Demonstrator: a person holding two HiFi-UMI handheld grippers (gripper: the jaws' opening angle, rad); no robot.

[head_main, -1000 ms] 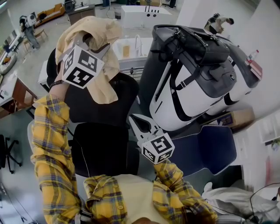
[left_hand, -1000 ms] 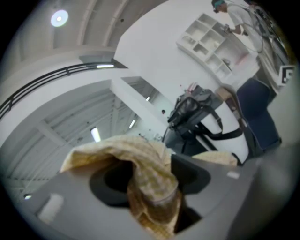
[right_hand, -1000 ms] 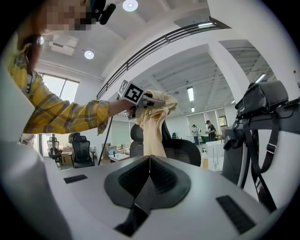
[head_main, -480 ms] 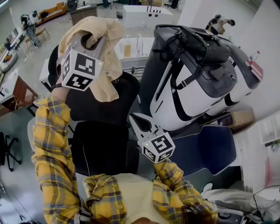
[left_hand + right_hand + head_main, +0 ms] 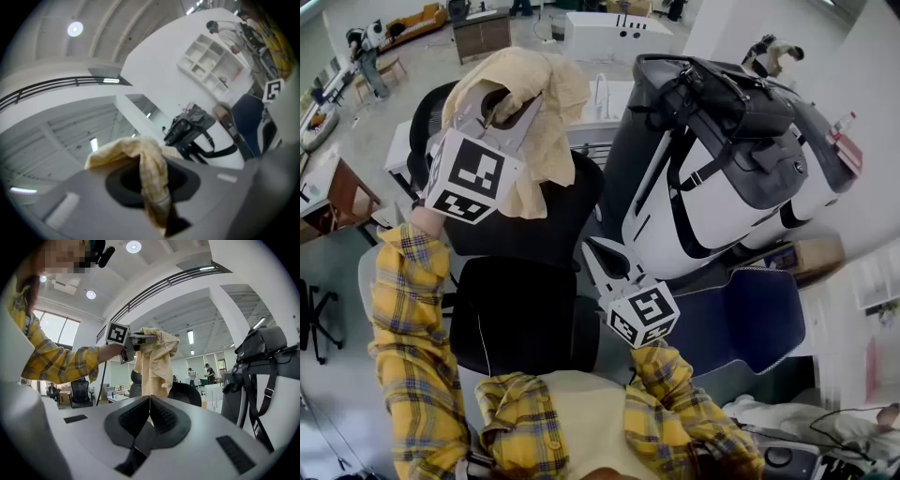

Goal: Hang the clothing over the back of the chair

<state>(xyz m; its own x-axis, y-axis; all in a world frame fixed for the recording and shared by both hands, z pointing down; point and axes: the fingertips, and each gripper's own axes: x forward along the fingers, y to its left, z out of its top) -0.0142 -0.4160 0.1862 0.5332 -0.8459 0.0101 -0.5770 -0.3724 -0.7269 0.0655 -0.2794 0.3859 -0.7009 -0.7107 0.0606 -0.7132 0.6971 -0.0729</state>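
Observation:
A cream-yellow garment (image 5: 534, 112) hangs bunched from my left gripper (image 5: 502, 105), raised above the black office chair's back (image 5: 525, 234). The jaws have just been closing, and the cloth (image 5: 151, 173) is pinched between them. The garment's lower end dangles against the top of the chair back. My right gripper (image 5: 602, 255) stays low beside the chair, shut with nothing in it. Its own view shows its pads (image 5: 161, 416) pressed together, with the hanging garment (image 5: 154, 363), the left gripper (image 5: 140, 339) and the chair (image 5: 185, 392) ahead.
A white suitcase (image 5: 703, 216) with a black bag (image 5: 722, 94) strapped on top stands right of the chair. A blue chair (image 5: 741, 319) sits at the lower right. Desks and white cabinets (image 5: 609, 33) fill the back of the room.
The left gripper has carried the garment a little to the right, over the chair back. The right gripper has not moved.

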